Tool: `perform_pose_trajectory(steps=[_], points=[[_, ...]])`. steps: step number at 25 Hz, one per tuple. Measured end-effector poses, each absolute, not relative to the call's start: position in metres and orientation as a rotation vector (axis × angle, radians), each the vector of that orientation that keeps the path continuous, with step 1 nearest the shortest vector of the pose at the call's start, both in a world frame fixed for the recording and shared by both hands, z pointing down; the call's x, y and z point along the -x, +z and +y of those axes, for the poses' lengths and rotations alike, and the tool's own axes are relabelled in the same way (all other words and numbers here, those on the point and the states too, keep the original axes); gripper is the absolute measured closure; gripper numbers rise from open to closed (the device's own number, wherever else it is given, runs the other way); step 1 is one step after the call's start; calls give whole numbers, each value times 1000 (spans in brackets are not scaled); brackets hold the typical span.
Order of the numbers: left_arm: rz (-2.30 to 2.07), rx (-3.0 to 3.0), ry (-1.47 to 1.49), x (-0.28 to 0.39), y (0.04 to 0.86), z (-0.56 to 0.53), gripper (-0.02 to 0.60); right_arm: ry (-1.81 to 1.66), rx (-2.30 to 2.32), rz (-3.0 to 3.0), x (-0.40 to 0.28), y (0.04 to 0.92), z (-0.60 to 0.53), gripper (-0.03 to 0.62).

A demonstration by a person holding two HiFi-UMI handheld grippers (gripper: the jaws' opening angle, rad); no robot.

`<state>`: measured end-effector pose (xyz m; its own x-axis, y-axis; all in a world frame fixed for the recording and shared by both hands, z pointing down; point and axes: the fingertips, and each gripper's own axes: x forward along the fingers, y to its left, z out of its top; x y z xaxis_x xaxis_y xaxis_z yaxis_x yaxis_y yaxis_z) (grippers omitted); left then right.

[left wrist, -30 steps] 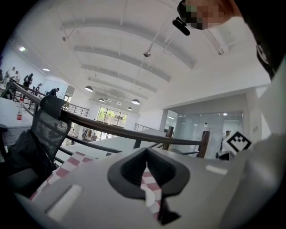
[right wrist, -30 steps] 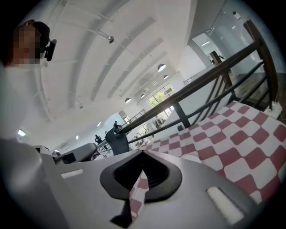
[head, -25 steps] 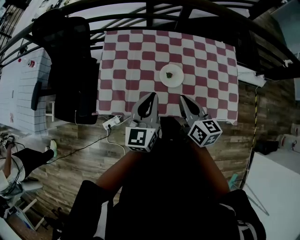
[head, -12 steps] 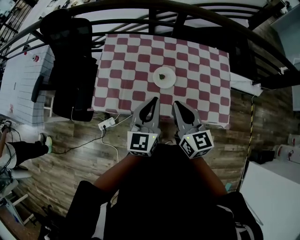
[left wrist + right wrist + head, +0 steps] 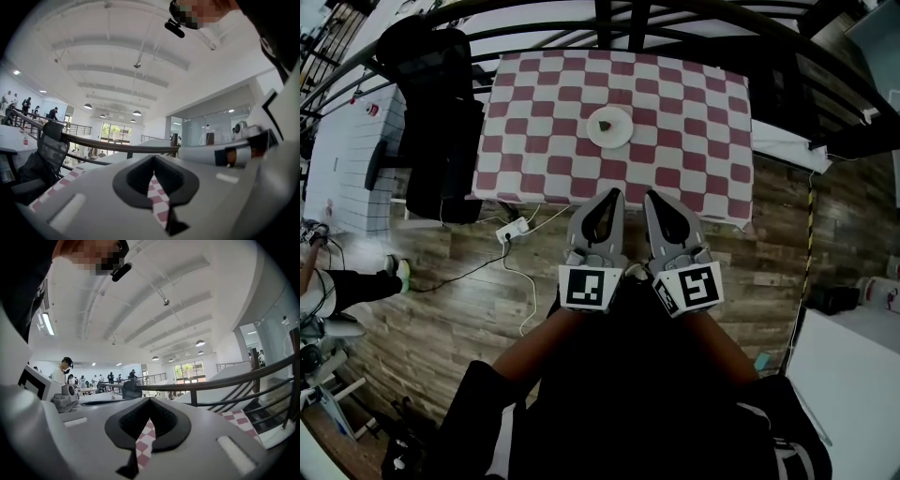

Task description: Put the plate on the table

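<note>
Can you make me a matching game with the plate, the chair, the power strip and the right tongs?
Things:
1. plate
2. office chair
3. power strip
4. right tongs

Places or states:
A. on the wooden floor
B. shut, holding nothing
C. on the checked tablecloth
D. black, left of that cloth in the head view

Pairs: 1-C, 2-D, 3-A, 4-B

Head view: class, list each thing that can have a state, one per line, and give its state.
plate: lying flat on the table, a small dark morsel on it.
left tool: shut, empty, off the table.
right tool: shut, empty, off the table.
</note>
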<state>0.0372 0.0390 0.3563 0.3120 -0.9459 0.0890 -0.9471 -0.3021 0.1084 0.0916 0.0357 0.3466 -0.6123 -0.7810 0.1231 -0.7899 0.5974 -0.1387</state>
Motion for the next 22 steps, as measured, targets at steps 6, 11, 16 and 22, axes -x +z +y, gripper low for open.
perform_pose_trajectory(steps=[6,11,16,22], points=[[-1757,-2471,10,-76,358,66,572,277,-1353,-2732,-121,358,67,595],[-1717,-2513,22,-107,361,85,572,259,-1381,-2727,-142,358,82,595],[-1696,-2519,22,-123,363,100,572,270,-1384,-2708,-155,365,100,595],[-1696,-2538,17,-133,363,115,572,264,-1370,-2694,-160,373,116,595]])
